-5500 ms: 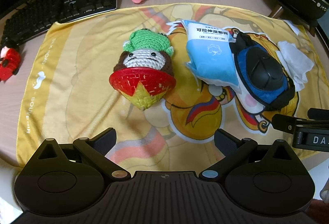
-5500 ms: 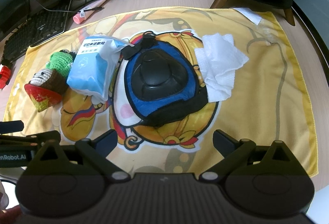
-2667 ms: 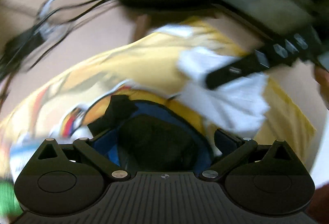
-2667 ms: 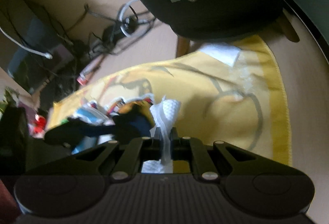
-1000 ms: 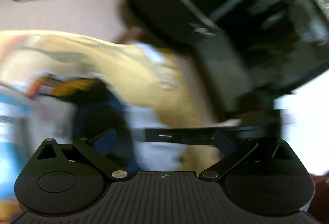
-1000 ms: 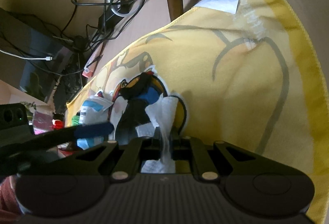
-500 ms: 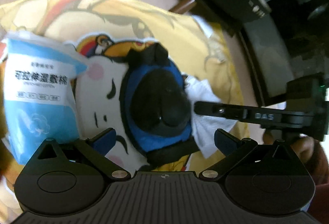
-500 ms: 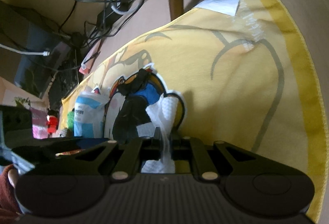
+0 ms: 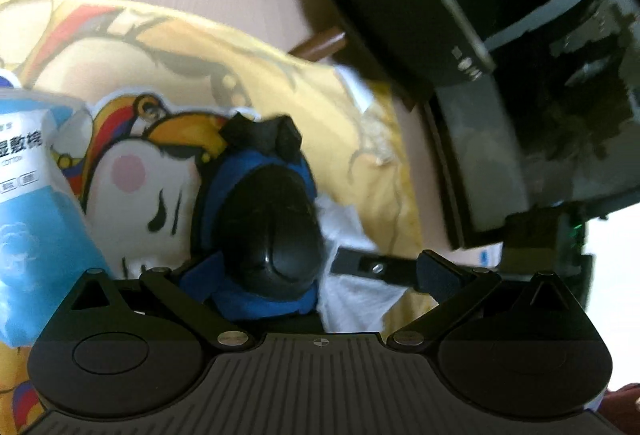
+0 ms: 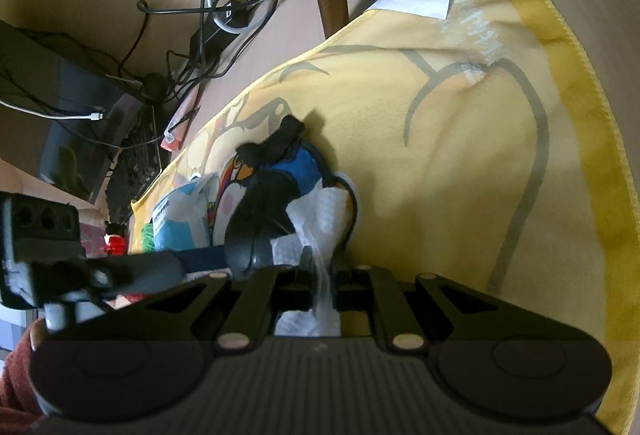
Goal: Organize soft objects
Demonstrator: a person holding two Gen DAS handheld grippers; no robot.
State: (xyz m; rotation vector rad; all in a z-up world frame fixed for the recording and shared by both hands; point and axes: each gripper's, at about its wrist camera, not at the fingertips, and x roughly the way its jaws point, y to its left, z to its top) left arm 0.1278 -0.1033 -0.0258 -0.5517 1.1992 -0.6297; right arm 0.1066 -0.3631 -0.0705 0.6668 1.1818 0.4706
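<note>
My left gripper (image 9: 320,269) stands open, its fingers on either side of the near end of a black and blue padded object (image 9: 268,227) that lies on the yellow printed cloth (image 9: 280,83). Right of it lies a crumpled white tissue (image 9: 352,287). My right gripper (image 10: 320,261) is shut on that white tissue (image 10: 320,219), pinching a fold of it upright beside the padded object (image 10: 276,179). A blue and white packet (image 9: 28,215) lies at the left. In the right wrist view a green crochet toy (image 10: 147,235) peeks out behind the packet (image 10: 180,219).
A large black speaker on wooden legs (image 9: 400,15) stands at the cloth's far right corner. Cables (image 10: 224,15), a keyboard (image 10: 132,175) and a small red toy (image 10: 116,241) lie beyond the cloth's far and left edges. The yellow cloth (image 10: 480,155) spreads bare to the right.
My left gripper has swung back over the cloth and dropped closer, so the padded object now sits between its open fingers. The right gripper has kept still, holding the tissue.
</note>
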